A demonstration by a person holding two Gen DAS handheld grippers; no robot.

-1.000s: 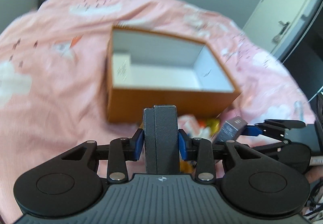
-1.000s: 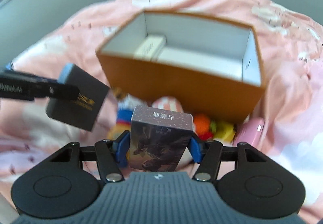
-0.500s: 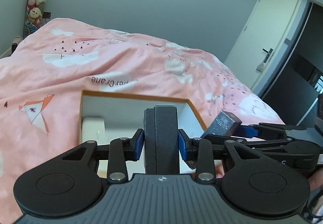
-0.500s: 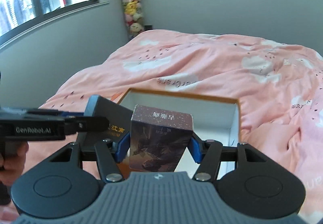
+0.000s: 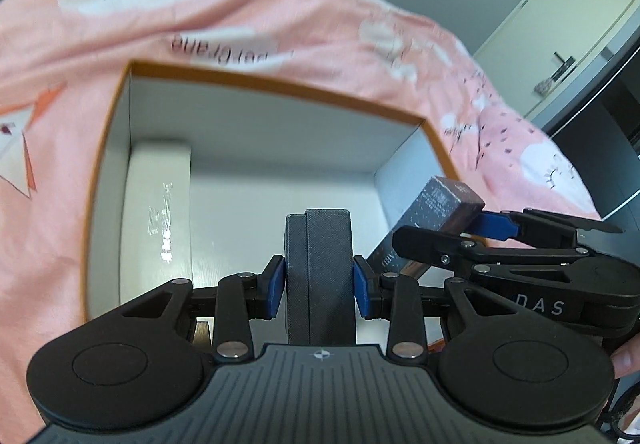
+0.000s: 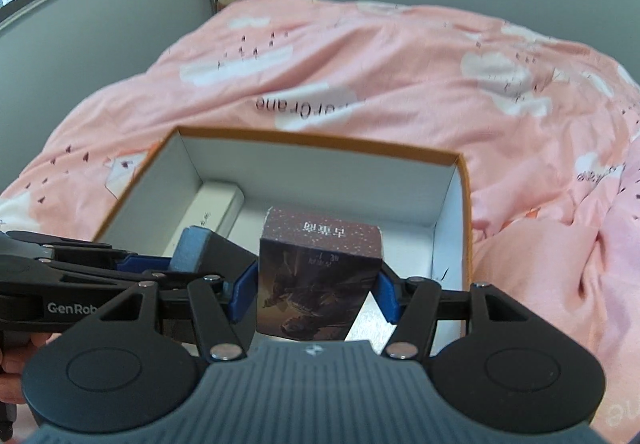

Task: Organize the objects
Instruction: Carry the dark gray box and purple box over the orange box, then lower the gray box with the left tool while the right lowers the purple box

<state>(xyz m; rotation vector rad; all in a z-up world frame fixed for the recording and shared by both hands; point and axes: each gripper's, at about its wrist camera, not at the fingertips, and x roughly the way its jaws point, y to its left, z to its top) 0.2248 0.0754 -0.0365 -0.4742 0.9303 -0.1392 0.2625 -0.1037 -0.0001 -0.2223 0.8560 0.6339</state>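
Orange cardboard makes the outer skin of the open box (image 5: 256,84), white inside, lying on the pink bedspread (image 5: 60,92). A second ago both cameras looked at this box from in front, over small toys heaped at its near wall; now both look down into it, so both hands have carried their loads over the near rim. I judge that the placing step is about to begin.

The left gripper (image 5: 319,284) is closed on a dark grey textured case (image 5: 320,264), held upright on its edge between the blue pads. The right gripper (image 6: 316,294) clamps a dark printed carton (image 6: 320,268) by its two sides. In the left view this carton appears at three o'clock, over the right end of the box. In the right view the grey case is at nine o'clock, with a bluish edge.

A flat white package (image 5: 158,212) already lies inside, along the left wall, at about nine o'clock in the left view. The floor between it and the right wall looks free.

The near wall of the box is hidden under both gripper bodies, and so are the toys. The print on the white package is too blurred to read. Of the person only a fingertip (image 5: 626,358) shows at the picture edge.
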